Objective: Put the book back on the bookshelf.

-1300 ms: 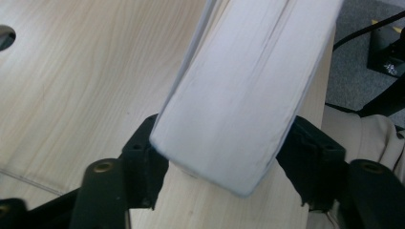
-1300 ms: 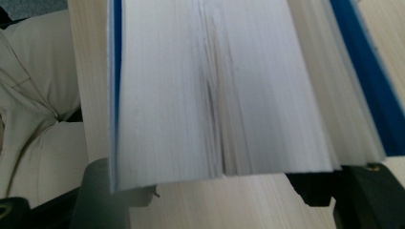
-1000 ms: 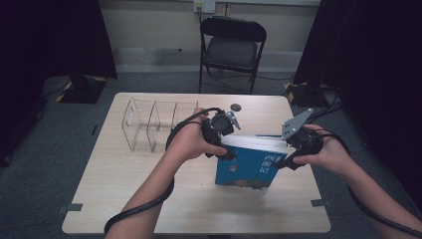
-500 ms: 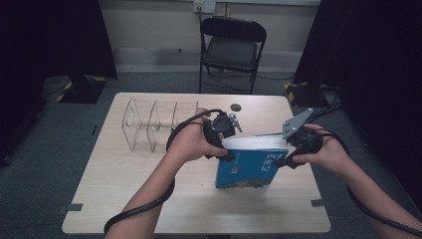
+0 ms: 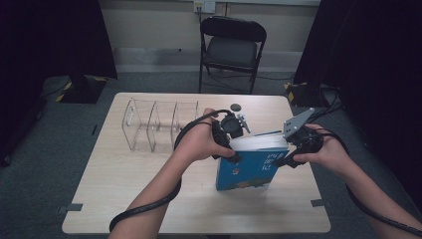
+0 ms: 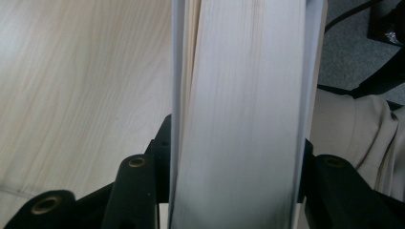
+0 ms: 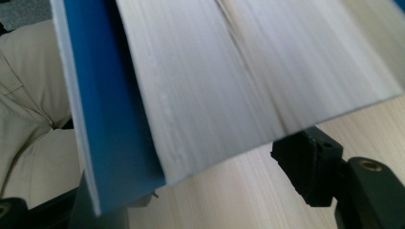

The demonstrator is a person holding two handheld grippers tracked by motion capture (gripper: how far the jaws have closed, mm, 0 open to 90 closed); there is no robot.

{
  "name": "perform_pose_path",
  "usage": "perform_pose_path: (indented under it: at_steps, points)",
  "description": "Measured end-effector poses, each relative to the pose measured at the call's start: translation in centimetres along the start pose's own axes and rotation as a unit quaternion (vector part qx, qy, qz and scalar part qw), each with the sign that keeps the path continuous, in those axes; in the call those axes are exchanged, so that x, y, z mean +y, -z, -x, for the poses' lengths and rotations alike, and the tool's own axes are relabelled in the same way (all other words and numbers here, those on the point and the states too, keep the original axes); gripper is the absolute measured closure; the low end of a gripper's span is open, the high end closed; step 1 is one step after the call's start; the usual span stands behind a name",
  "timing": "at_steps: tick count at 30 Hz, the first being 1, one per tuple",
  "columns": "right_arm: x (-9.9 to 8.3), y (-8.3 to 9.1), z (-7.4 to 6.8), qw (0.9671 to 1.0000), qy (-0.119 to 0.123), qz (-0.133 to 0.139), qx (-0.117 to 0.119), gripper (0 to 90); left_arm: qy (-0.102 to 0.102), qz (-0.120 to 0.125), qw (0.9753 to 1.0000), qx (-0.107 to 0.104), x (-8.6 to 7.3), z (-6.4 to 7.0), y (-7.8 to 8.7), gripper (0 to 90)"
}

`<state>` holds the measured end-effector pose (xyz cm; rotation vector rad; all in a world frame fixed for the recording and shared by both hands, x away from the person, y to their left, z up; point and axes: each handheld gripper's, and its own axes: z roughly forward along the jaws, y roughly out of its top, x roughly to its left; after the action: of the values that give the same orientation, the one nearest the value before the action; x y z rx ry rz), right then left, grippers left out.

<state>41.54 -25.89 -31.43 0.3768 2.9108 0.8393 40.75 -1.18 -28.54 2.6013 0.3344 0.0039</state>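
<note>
A thick book with a blue cover (image 5: 251,169) stands on its edge on the wooden table (image 5: 149,199), front cover toward me and pages up. My left gripper (image 5: 234,155) is shut on its left end. In the left gripper view the page block (image 6: 239,119) sits between the two black jaws of that gripper (image 6: 236,191). My right gripper (image 5: 283,160) holds the book's right end. In the right gripper view the blue cover and pages (image 7: 215,86) lie between the jaws of that gripper (image 7: 200,186), and the right pad (image 7: 305,167) presses against the pages.
A clear acrylic divider rack (image 5: 159,124) stands on the table's back left. A small black round object (image 5: 235,107) lies near the far edge. A black folding chair (image 5: 231,47) stands beyond the table. Bare tabletop lies to the front left.
The book has tipped slightly more upright between the two grippers. Both hands have kept their hold and barely shifted.
</note>
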Motion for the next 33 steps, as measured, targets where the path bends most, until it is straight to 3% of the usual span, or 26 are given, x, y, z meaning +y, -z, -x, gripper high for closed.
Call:
perform_pose_path:
  at_steps: [9, 10, 13, 18, 27, 29, 33]
  points:
    - [-0.3, 0.0, 0.0, 1.0000, -0.001, -0.003, -0.003, 36.5, 0.003, -0.033, 0.9994, 0.002, 0.9, -0.2, -0.8, 56.5]
    - [-0.3, -0.1, 0.1, 1.0000, -0.001, -0.001, -0.002, 36.5, 0.015, -0.032, 0.9994, 0.001, 0.9, 0.0, -0.8, 56.6]
    - [-0.4, -0.1, 0.1, 1.0000, -0.003, -0.001, -0.002, 36.5, 0.028, -0.030, 0.9991, 0.002, 0.8, -0.1, -0.8, 56.1]
    - [-0.5, 0.0, 0.1, 1.0000, -0.005, -0.002, -0.002, 36.5, 0.042, -0.031, 0.9986, -0.011, 0.6, -0.2, -1.8, 54.1]
    - [-0.7, 0.0, 0.3, 1.0000, -0.005, 0.001, -0.004, 37.0, 0.025, -0.043, 0.9987, -0.016, 0.7, -0.3, -2.2, 52.7]
    - [-0.7, -0.1, 0.4, 1.0000, -0.002, 0.001, -0.005, 36.9, -0.005, -0.061, 0.9981, -0.005, 0.9, -0.1, -2.3, 54.2]
    - [-0.9, -0.2, 0.3, 1.0000, -0.003, 0.002, -0.006, 36.9, 0.002, -0.068, 0.9977, -0.001, 0.9, -0.1, -2.4, 55.9]
